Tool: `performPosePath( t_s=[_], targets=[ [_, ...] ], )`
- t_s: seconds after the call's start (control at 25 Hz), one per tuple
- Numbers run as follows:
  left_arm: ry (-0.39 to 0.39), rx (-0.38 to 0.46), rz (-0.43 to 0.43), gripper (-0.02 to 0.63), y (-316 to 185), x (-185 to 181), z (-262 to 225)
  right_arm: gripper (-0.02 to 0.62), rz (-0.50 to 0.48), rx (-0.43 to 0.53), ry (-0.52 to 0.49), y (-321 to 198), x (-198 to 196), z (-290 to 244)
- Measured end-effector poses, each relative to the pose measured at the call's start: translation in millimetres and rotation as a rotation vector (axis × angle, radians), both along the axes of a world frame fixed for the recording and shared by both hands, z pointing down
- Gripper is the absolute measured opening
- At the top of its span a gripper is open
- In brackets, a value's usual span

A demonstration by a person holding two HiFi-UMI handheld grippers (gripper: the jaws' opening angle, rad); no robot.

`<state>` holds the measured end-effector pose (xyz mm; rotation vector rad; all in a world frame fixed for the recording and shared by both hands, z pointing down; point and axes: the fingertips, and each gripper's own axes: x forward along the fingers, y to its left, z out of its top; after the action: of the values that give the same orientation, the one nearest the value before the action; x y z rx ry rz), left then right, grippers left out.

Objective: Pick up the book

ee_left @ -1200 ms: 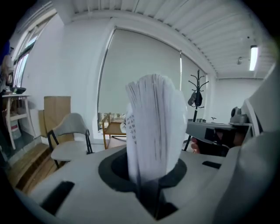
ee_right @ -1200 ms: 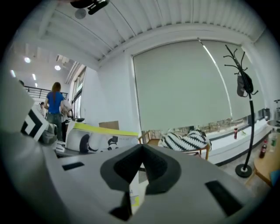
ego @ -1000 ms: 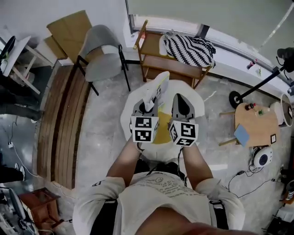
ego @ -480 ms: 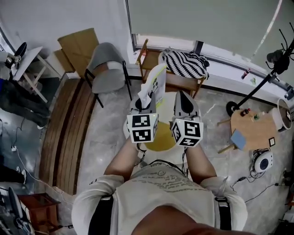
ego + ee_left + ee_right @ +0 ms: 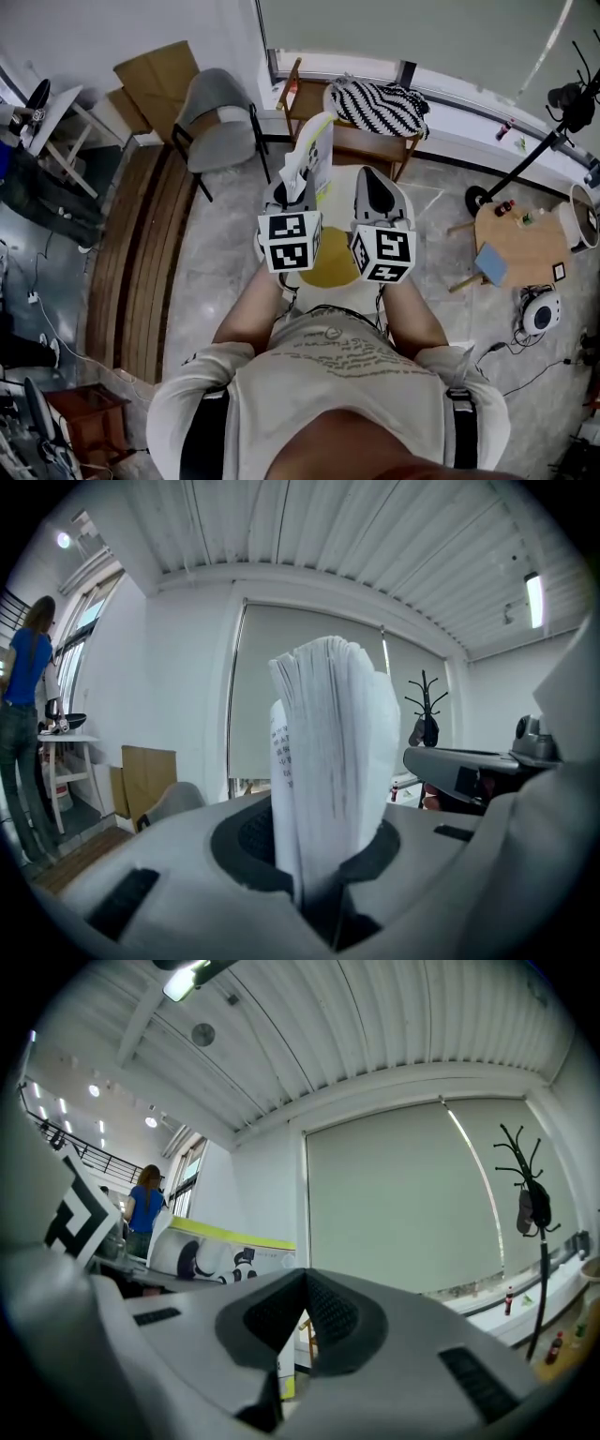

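The book is a white paperback with a yellow-green strip, and it stands on edge, sticking up out of my left gripper. In the left gripper view its page block fills the middle, clamped between the jaws of that gripper. My right gripper is level beside it on the right and holds nothing. Its jaws meet at the tip in the right gripper view, where the book's cover shows off to the left. Both grippers are raised well above the floor.
A yellow round patch on a white round table lies below the grippers. A grey chair and a wooden shelf with a striped cloth stand behind. A small wooden table and a tripod are at the right.
Both grippers have risen together with the book, away from the white round table. Most of the rise came early; little differs over the last half second.
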<state>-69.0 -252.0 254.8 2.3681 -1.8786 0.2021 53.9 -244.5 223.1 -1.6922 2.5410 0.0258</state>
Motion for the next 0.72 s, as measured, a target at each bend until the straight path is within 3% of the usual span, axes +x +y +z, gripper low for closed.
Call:
performPosePath(
  t_s=[0.24, 0.72],
  targets=[
    [0.02, -0.012, 0.023, 0.08, -4, 5, 6, 0.025, 0.001, -0.028, 0.018, -4, -1, 7],
    [0.012, 0.006, 0.06, 0.08, -13, 16, -6, 0.025, 0.017, 0.012, -0.004, -7, 9, -5]
  ],
)
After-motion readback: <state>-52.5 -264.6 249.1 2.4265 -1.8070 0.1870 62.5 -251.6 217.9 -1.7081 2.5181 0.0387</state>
